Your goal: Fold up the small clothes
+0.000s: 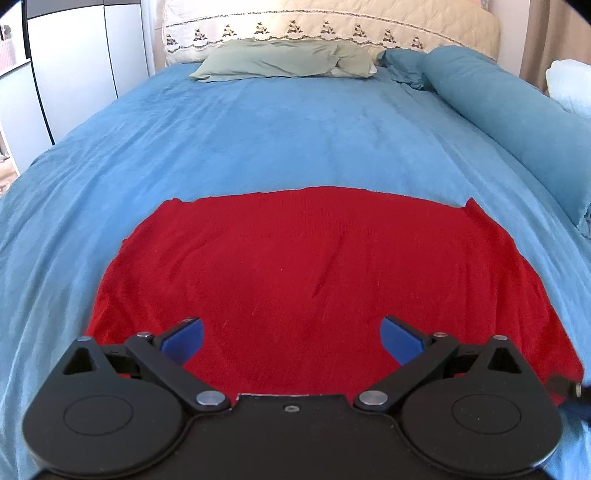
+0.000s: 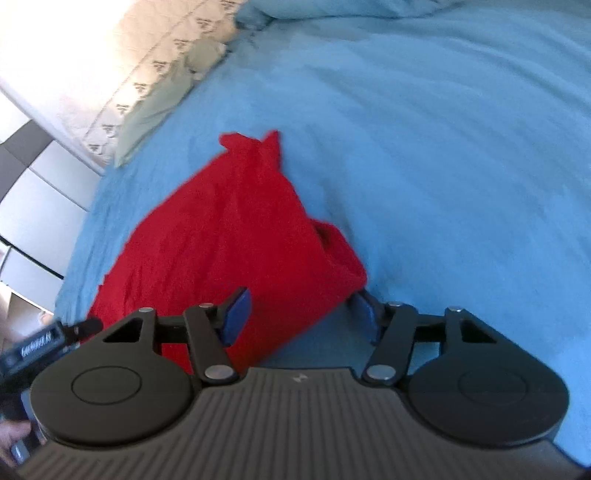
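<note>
Black linkage arms and two round housings of the left gripper (image 1: 291, 338) fill the bottom of the left wrist view. Its blue pads (image 1: 184, 339) stand wide apart with nothing between them, and they hover just above the near part of the red garment (image 1: 295, 266). That garment, a knitted piece, lies spread flat on the blue bedspread (image 1: 258, 129), its far edge running straight across with a small point sticking up at each far corner. Beyond it the bed is bare cloth up to a pale green pillow (image 1: 280, 62) against a cream quilted headboard (image 1: 332, 26). A long blue bolster (image 1: 509, 122) lies along the right side, and white wardrobe doors (image 1: 74, 66) stand on the left.

From the right wrist view, tilted and somewhat blurred, the right gripper (image 2: 301, 317) sits at the garment's near corner. Its jaws are partly open, and a bunched fold of the red garment (image 2: 221, 229) lies between them. The right-hand pad (image 2: 364, 314) sits right at the cloth's edge, while the left-hand pad shows in front of the cloth; whether either one presses on it I cannot tell. The rest of the garment stretches away to the upper left over the bedspread (image 2: 443, 147). At the left edge the other gripper's body and part of a hand (image 2: 13, 439) show.
</note>
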Motion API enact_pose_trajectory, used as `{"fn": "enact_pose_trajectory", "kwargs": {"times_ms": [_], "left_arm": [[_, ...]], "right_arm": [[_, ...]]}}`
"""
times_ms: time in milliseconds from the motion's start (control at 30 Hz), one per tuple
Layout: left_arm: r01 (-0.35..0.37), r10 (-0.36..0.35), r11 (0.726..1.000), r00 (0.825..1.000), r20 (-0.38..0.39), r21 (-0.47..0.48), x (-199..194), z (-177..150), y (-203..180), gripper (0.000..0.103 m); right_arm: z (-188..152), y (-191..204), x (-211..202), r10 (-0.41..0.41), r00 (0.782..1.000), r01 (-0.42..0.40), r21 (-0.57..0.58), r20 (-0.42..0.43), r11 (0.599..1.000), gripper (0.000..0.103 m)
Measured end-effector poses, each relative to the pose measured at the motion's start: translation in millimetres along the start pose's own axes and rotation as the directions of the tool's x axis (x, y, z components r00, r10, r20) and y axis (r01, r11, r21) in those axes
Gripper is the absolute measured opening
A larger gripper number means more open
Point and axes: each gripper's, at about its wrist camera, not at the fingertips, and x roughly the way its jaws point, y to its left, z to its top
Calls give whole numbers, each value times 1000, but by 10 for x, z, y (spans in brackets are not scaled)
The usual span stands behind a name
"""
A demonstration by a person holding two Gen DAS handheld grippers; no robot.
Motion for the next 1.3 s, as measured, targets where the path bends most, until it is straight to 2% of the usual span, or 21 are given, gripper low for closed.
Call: {"fn": "enact_pose_trajectory", "kwargs": {"times_ms": [167, 400, 500, 567, 700, 800, 900, 933, 1033, 1133, 1200, 1300], "left_arm": [[5, -6, 1000, 1000, -17, -11, 3, -14, -16, 103], [9, -9, 1000, 1000, -11, -1, 40, 12, 6, 103], [9, -9, 1000, 1000, -12, -1, 75, 28, -12, 103], [10, -10, 1000, 1000, -13, 1, 98, 34, -21, 103], [15, -15, 1000, 999, -29, 1, 184, 45, 2, 103], [14, -14, 1000, 999, -50, 4, 267, 37, 35, 103], [29, -28, 1000, 997, -68, 9, 346, 11, 60, 103], [30, -29, 999, 997, -76, 15, 376, 1, 64, 103], [7, -7, 1000, 993, -114, 8, 476, -45, 95, 103], [-3, 3, 1000, 990, -144, -2, 583, -96, 148, 103], [-8, 11, 1000, 988, -156, 25, 611, -95, 120, 103], [-2, 9, 999, 981, -193, 38, 634, -21, 113, 103]], "right_arm": [[-170, 74, -25, -44, 999, 44, -45, 20, 998, 78], [100, -39, 231, 1, 994, -13, 110, 110, 994, 79], [180, -43, 276, 8, 992, -22, 115, 122, 993, 79], [219, -15, 291, 6, 994, -14, 75, 110, 997, 76], [264, 39, 299, -9, 997, 13, -50, 77, 999, 65], [306, 81, 342, 10, 999, -5, -129, 37, 992, 59], [353, 187, 426, 43, 999, -48, -199, -29, 979, 47], [362, 231, 450, 40, 998, -48, -219, -39, 974, 40], [397, 326, 452, 18, 999, -29, -239, -48, 971, 30], [421, 464, 383, -17, 999, 6, -243, -44, 970, 28], [447, 600, 317, -32, 998, 20, -237, -49, 971, 27], [514, 912, 199, 6, 998, -21, -227, -65, 974, 27]]}}
